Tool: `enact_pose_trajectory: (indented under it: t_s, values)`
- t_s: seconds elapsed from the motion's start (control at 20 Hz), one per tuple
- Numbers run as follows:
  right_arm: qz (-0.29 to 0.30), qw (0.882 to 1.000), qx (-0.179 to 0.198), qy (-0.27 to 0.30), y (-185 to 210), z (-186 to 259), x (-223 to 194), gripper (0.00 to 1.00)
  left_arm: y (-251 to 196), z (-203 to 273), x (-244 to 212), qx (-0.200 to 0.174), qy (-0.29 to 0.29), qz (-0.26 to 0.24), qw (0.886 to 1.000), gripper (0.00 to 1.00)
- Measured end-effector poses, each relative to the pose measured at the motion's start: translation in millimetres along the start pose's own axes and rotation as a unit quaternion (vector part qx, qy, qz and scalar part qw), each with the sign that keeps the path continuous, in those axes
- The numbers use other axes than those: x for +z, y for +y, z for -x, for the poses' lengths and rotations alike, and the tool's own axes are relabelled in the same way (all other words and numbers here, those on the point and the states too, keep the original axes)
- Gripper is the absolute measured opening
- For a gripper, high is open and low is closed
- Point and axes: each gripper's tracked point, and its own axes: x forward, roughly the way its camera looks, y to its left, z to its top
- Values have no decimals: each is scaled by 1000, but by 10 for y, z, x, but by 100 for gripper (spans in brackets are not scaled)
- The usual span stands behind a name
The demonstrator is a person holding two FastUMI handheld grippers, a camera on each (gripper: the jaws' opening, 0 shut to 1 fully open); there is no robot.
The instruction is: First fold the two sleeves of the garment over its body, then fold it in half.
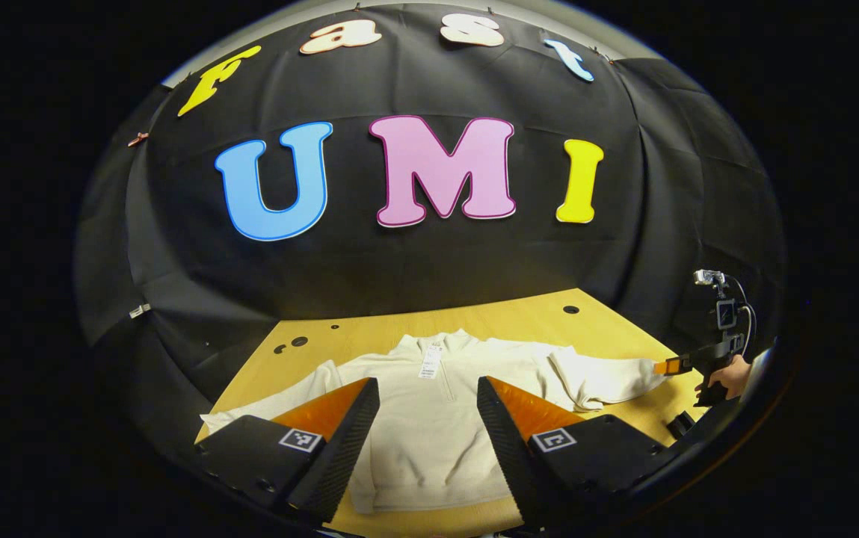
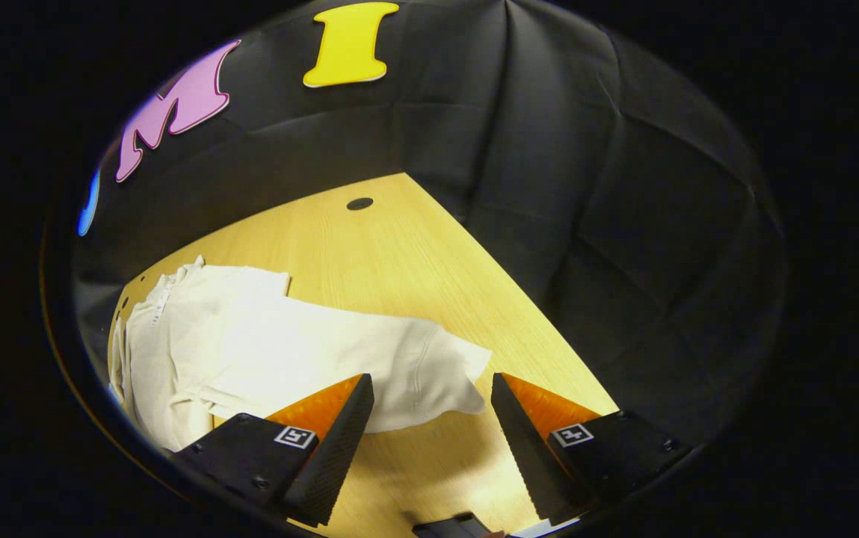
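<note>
One garment (image 1: 429,418), two sleeves, two grippers, one table (image 1: 519,317): that is the count. In the left gripper view the left gripper (image 1: 428,407) hangs nearest, its two fingers spread wide with nothing between them, poised over the garment's lower body. The garment, a cream pullover with a short zip at the neck and a paper tag (image 1: 430,364) at the collar, lies flat on the table with its hem toward the near edge and its collar toward the booth wall. Its body shows in the gap between the fingers, not touched by either as far as can be told. One sleeve (image 1: 272,403) runs out to the left of the body, partly behind the left finger; the other sleeve (image 1: 601,377) runs to the right, rumpled near the shoulder. At that sleeve's cuff, beyond the garment's right side, sits the right gripper (image 1: 667,366), held by a hand (image 1: 728,377). In the right gripper view the right gripper (image 2: 429,418) is also open, fingers wide apart, and the sleeve's cuff (image 2: 436,373) lies just ahead of the gap, nearer the left finger, unpinched. Past the cuff the sleeve leads back to the garment's body (image 2: 167,351), then bare table (image 2: 369,246) with a small dark hole (image 2: 359,203) near the far edge.
</note>
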Motion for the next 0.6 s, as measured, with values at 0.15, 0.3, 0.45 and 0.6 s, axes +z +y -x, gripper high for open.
enact_pose_trajectory:
  t_s: [0.15, 0.3, 0.45, 0.6]
  values:
    - [-8, 1000, 3, 14, -48, -199, -28, 98, -72, -37, -15, 10, 9, -3, 1000, 88]
    - [-9, 999, 3, 39, -71, -348, -143, 98, -158, -92, -20, 19, 15, 4, 1000, 89]
    - [5, 1000, -5, 25, -103, -361, -137, 96, -168, -108, -33, 31, 22, 23, 999, 89]
    - [10, 1000, -3, 19, -98, -368, -155, 96, -122, -66, -68, 43, 26, 32, 998, 90]
